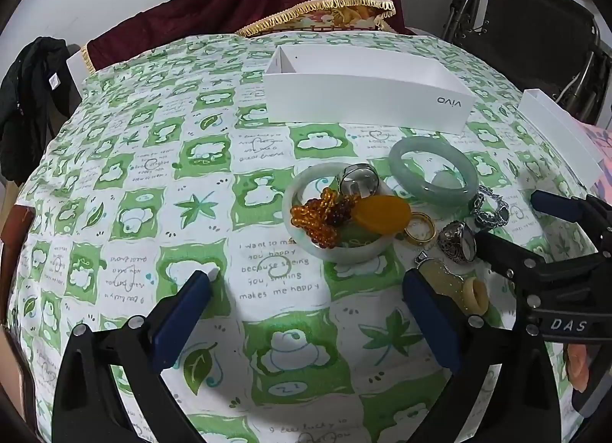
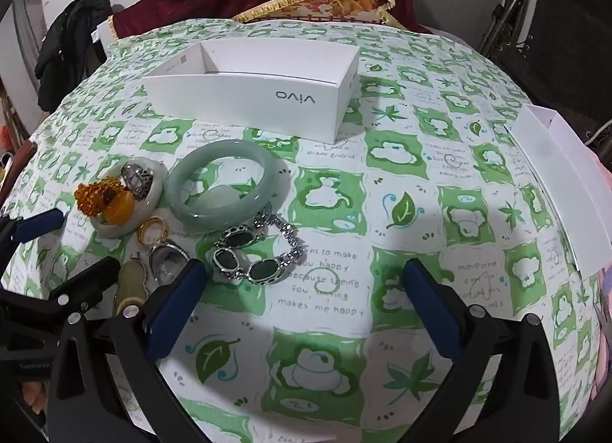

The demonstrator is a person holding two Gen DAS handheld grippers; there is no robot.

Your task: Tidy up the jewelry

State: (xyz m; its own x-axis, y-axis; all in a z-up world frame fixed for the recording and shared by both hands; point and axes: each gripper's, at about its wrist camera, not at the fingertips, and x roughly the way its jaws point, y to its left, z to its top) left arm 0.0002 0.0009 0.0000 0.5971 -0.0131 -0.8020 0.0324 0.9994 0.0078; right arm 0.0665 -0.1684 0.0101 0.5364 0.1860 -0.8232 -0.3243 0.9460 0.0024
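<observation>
Your jaws are spread wide on both tools, holding nothing: the left gripper hovers over the green-and-white cloth on the desk, and the right gripper hovers over bare cloth to the right of the jewelry.

Nearest your left gripper, just beside its right finger, lies a yellowish pendant, with a carved silver ring and a gold ring just beyond. Your right gripper's left finger sits close to a silver bracelet with dark stones.

Further out, a pale white bangle encircles amber beads, an orange oval piece and a silver ring. A green jade bangle lies beside it.

Beyond the pile stands an open white box, with a second white box at the desk's right edge.
</observation>
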